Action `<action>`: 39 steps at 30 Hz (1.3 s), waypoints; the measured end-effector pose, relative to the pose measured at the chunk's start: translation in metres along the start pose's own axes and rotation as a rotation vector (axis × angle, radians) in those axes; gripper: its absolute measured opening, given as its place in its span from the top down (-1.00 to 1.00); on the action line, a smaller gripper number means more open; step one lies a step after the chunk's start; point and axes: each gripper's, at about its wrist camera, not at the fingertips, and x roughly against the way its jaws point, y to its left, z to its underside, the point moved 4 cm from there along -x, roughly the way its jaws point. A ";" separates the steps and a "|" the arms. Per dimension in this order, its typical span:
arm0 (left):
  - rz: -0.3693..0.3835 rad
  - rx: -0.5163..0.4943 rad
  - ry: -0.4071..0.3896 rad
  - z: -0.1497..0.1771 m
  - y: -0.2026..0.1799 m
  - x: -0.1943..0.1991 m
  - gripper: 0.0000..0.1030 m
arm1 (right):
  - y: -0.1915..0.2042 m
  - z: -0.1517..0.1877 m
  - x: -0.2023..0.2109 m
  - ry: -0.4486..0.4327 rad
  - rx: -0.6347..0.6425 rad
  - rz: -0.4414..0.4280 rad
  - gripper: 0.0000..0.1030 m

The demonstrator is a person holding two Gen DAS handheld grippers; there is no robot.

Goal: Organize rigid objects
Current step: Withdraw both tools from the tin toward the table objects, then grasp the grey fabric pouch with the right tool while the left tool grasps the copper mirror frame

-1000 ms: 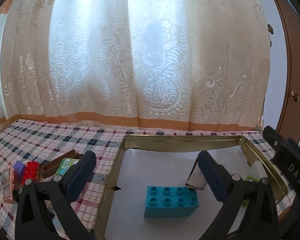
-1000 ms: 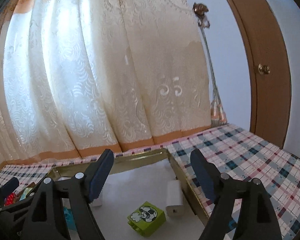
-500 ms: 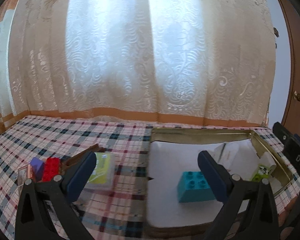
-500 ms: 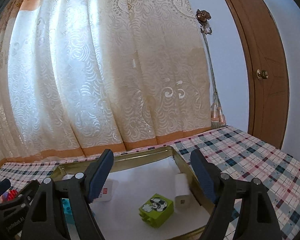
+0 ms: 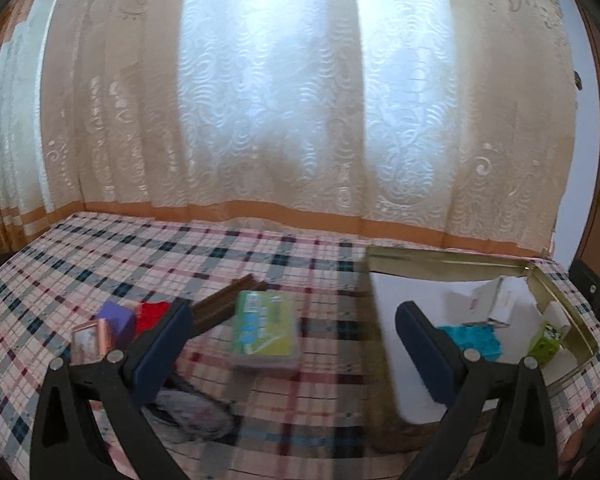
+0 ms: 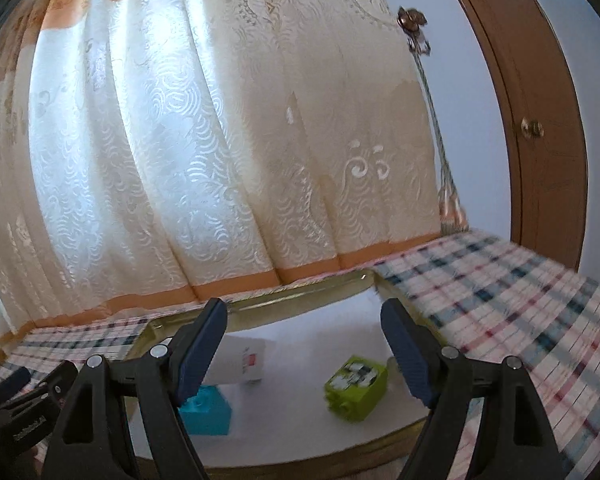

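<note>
I am holding my left tongs (image 5: 288, 344) wide open and empty. The green box (image 5: 266, 328) is lying just ahead between them, long side pointing away, left of the tray (image 5: 452, 266).

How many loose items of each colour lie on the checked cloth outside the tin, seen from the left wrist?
Green: 1, green packet
Purple: 1, purple block
Red: 1, red block
Brown: 1, brown bar
Pink: 1, pink-framed item
Total: 5
</note>
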 end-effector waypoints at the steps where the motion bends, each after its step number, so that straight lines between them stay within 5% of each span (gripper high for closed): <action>1: -0.005 0.005 -0.001 0.000 0.005 0.000 -0.99 | 0.002 0.001 0.001 0.003 -0.009 -0.003 -0.58; 13: -0.083 0.062 0.028 0.000 0.066 -0.003 -0.99 | 0.060 0.016 0.015 -0.002 0.074 -0.072 -0.58; 24: -0.130 0.105 0.077 0.001 0.115 -0.008 -0.99 | 0.136 0.038 0.021 0.042 0.209 -0.220 -0.58; 39: -0.230 0.205 0.147 0.005 0.198 -0.015 -0.99 | 0.223 0.086 0.003 0.335 0.354 -0.520 -0.57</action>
